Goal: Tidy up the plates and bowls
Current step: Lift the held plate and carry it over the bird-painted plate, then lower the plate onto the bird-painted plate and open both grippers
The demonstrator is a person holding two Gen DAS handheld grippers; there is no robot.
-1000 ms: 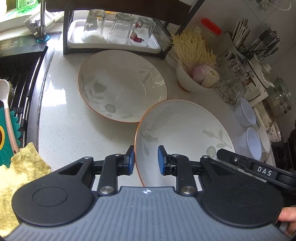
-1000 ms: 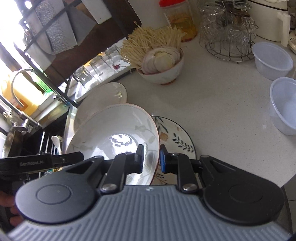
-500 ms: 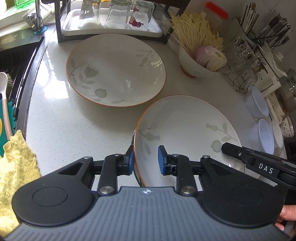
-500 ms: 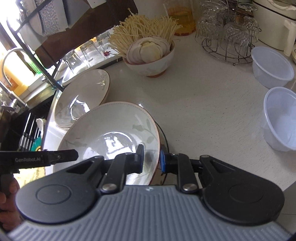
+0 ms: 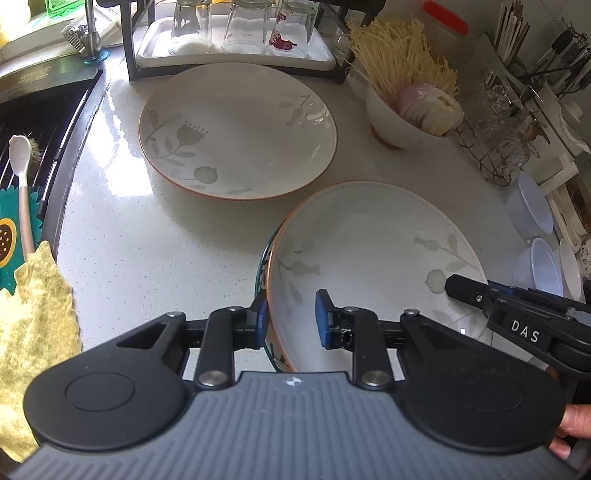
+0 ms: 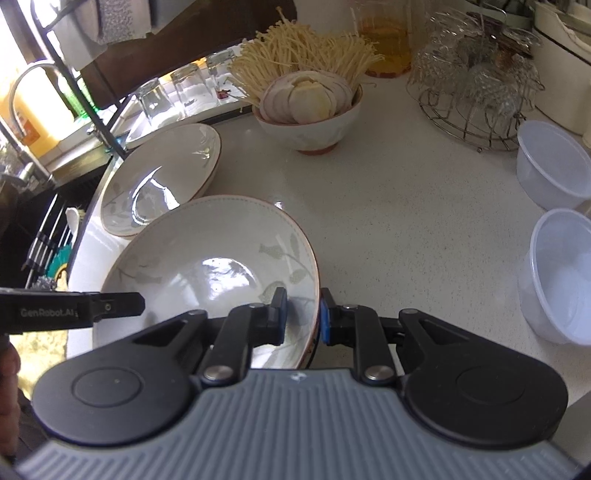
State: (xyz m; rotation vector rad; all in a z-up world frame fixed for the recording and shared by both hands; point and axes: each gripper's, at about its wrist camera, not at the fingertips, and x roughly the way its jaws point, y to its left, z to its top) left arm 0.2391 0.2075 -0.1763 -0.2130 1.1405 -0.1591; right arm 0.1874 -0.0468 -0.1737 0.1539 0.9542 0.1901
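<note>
A white deep plate with a leaf pattern and a brown rim [image 5: 369,251] [image 6: 207,258] is held between both grippers. My left gripper [image 5: 290,319] is shut on its left rim, one pad outside and one inside. My right gripper [image 6: 303,315] is shut on its right rim. Each view shows one finger of the other gripper. The plate rests over a patterned plate [image 5: 263,266], of which only a dark blue-green edge shows. A second leaf-patterned plate [image 5: 236,129] [image 6: 159,181] lies flat on the white counter behind.
A bowl of enoki mushrooms and sliced onion [image 5: 402,122] stands behind on the right. Two clear plastic containers [image 6: 554,162] [image 6: 561,273] sit right, a wire basket of glasses [image 6: 476,85] behind them. A rack of upturned glasses [image 5: 236,33] is at the back; the sink [image 5: 29,147] and a yellow cloth [image 5: 33,314] are left.
The held plate has come down and levelled over the patterned plate, which showed beside it before and is now almost covered. Both grips are unchanged.
</note>
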